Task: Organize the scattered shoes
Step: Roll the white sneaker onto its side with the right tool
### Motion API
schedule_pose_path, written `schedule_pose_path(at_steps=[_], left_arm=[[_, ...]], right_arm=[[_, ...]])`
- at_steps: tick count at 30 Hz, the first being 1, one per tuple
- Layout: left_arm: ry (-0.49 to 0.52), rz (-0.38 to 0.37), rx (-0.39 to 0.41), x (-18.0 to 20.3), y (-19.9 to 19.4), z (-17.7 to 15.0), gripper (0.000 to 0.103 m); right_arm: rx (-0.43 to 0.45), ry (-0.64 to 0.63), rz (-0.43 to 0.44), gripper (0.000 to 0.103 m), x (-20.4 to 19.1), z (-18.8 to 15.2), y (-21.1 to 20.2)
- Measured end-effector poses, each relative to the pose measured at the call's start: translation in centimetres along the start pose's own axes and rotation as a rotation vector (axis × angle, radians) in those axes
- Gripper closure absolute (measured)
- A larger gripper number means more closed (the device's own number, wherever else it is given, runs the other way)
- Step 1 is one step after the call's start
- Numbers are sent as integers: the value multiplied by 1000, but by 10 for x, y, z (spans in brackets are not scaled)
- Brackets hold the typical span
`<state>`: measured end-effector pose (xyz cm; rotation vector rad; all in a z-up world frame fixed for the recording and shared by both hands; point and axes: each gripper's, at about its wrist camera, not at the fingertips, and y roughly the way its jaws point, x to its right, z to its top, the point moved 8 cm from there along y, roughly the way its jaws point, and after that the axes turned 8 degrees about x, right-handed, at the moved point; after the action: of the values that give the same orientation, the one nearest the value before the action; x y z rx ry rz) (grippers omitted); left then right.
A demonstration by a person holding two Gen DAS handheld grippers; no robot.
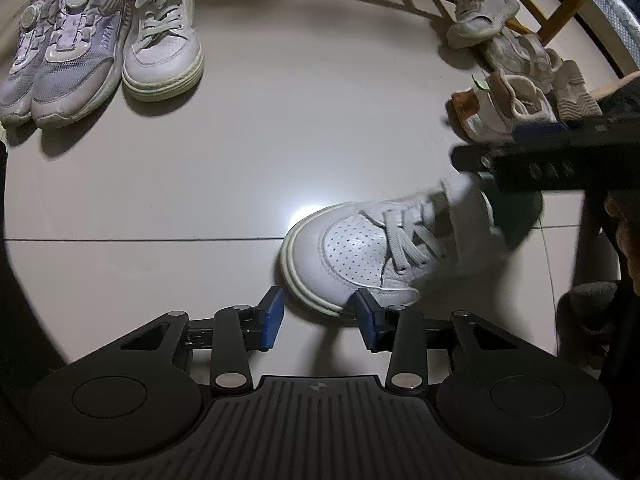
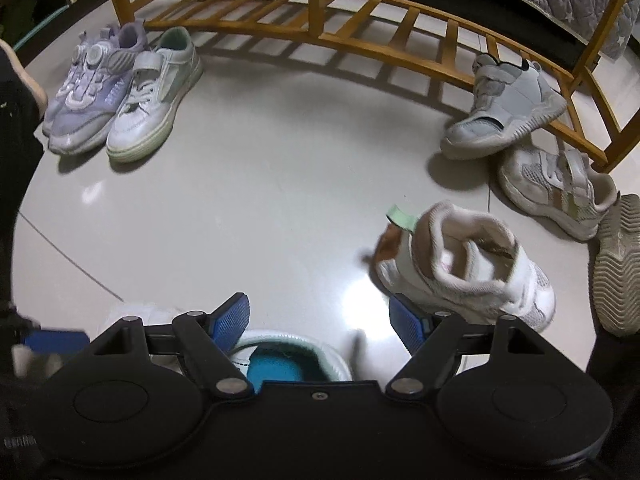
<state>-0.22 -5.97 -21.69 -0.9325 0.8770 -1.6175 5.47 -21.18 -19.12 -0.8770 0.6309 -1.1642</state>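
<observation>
A white laced sneaker (image 1: pixel 360 252) lies on the tiled floor, toe pointing at my left gripper (image 1: pixel 320 318). That gripper is open, and the toe rim sits just ahead of its blue pads, close to the right pad. My right gripper (image 2: pixel 320 320) is open wide above the same sneaker's heel opening (image 2: pixel 280 364), which shows a teal insole. One of its fingers (image 1: pixel 472 158) reaches in over the heel from the right in the left wrist view. The matching white strap sneaker (image 1: pixel 164 40) stands at the far left beside a purple pair (image 1: pixel 64 48).
A wooden rack (image 2: pixel 360 12) runs along the back. At the right lie a grey high-top (image 2: pixel 508 108) leaning on the rack, a beige mesh shoe (image 2: pixel 556 188), a pink-white shoe (image 2: pixel 468 268) and an overturned sole (image 2: pixel 618 260). Bare floor lies between the two groups.
</observation>
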Motion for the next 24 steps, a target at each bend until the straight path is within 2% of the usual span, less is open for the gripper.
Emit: schedule_pose_path(at_steps=[8, 12, 18, 21, 24], left_arm=[[-52, 24, 9, -11, 2, 11, 62], [-72, 9, 13, -11, 1, 15, 57], [-69, 17, 21, -8, 5, 21, 56], [-61, 23, 27, -6, 7, 24, 57], [-54, 26, 37, -4, 7, 28, 58]], right_arm=[[-18, -46, 36, 24, 1, -9, -11], [-21, -44, 100, 24, 4, -9, -20], [-4, -178, 198, 17, -8, -11, -43], [-32, -298, 264, 13, -29, -22, -49], [-63, -407, 262, 11, -46, -36, -42]])
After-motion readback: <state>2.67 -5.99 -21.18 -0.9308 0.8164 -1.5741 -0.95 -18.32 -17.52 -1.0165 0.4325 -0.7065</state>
